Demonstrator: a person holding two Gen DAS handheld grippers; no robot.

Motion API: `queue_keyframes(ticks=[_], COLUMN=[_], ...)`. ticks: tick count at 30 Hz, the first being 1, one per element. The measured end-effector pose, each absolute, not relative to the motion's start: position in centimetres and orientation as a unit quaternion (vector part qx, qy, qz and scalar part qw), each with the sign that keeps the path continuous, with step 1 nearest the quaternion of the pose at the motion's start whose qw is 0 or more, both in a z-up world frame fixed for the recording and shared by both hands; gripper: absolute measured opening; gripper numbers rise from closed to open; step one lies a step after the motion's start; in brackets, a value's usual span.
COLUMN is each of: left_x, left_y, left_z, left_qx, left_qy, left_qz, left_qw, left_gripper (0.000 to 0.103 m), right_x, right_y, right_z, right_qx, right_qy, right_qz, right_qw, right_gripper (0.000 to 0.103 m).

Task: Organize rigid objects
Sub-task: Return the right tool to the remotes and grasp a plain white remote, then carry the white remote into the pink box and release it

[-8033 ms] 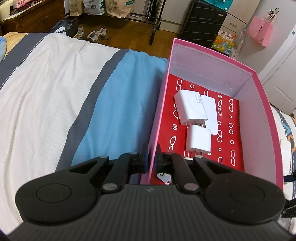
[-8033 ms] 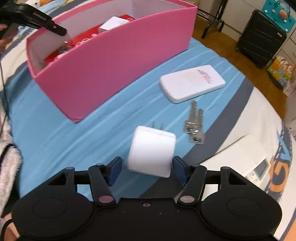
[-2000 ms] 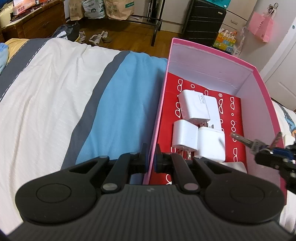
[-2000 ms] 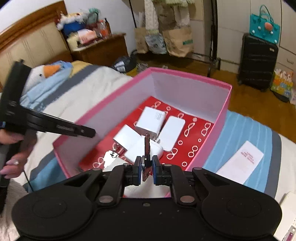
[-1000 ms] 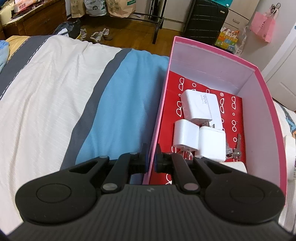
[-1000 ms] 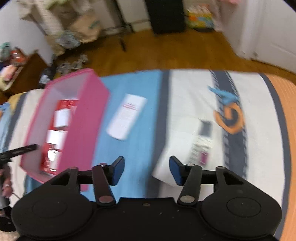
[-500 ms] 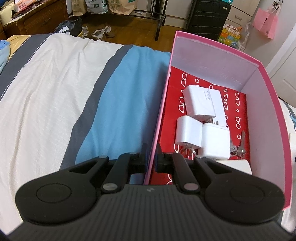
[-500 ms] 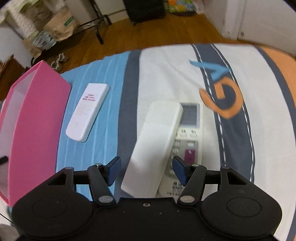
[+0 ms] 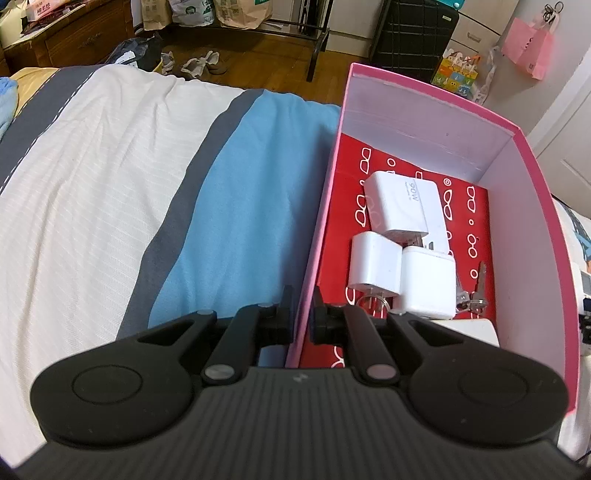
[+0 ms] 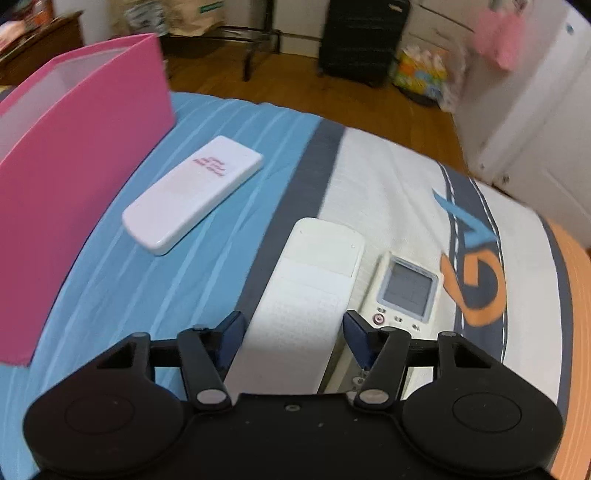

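My left gripper [image 9: 300, 314] is shut on the left wall of the pink box [image 9: 325, 206]. In the box lie white chargers [image 9: 402, 210] and keys [image 9: 471, 295] on a red patterned floor. My right gripper [image 10: 293, 338] is open, its fingers on either side of the near end of a face-down white remote [image 10: 310, 291] on the bed. A second remote with a screen [image 10: 399, 291] lies right beside it. A white power bank with pink print [image 10: 192, 194] lies to the left, next to the pink box [image 10: 74, 155].
The bed has a striped white, grey and blue cover [image 9: 110, 184] with an orange and blue logo [image 10: 472, 273]. Beyond the bed edge are a wooden floor, a black suitcase [image 10: 360, 37] and bags [image 9: 221, 14].
My right gripper dropped the keys in the box, opened, swung to the right and came low over the face-down remote. My left gripper has stayed shut on the box wall.
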State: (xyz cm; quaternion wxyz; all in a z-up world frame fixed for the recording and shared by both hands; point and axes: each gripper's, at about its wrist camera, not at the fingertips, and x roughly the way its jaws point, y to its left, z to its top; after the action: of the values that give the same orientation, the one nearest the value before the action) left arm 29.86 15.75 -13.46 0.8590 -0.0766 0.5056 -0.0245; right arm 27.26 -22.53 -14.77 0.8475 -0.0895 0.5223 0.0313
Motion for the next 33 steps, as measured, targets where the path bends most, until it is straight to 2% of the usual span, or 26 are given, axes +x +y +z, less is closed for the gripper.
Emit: queue_keyframes(ticks=[5, 11, 21, 33], left_x=[29.9, 30.0, 30.0, 29.8], left_y=[15.7, 16.0, 15.9, 15.9], left_z=[-13.4, -13.6, -13.7, -13.6], left_qx=[-0.077, -0.083, -0.085, -0.084], left_qy=[0.508, 0.510, 0.506, 0.504], left_qz=[-0.025, -0.023, -0.026, -0.025], left_qw=[0.858, 0.856, 0.858, 0.859], left_gripper=[0.007, 0.007, 0.005, 0.005], right_x=[27.4, 27.9, 27.2, 24.8], right_y=[-23.4, -23.4, -22.9, -22.3], right_z=[-14.5, -15.6, -15.1, -10.0], right_qx=[-0.024, -0.003, -0.013, 0.038], right_qy=[0.542, 0.555, 0.520, 0.456], right_qz=[0.082, 0.070, 0.052, 0.056], right_qw=[0.836, 0.829, 0.853, 0.888], right_gripper=[0.065, 0.067, 0.060, 0.059])
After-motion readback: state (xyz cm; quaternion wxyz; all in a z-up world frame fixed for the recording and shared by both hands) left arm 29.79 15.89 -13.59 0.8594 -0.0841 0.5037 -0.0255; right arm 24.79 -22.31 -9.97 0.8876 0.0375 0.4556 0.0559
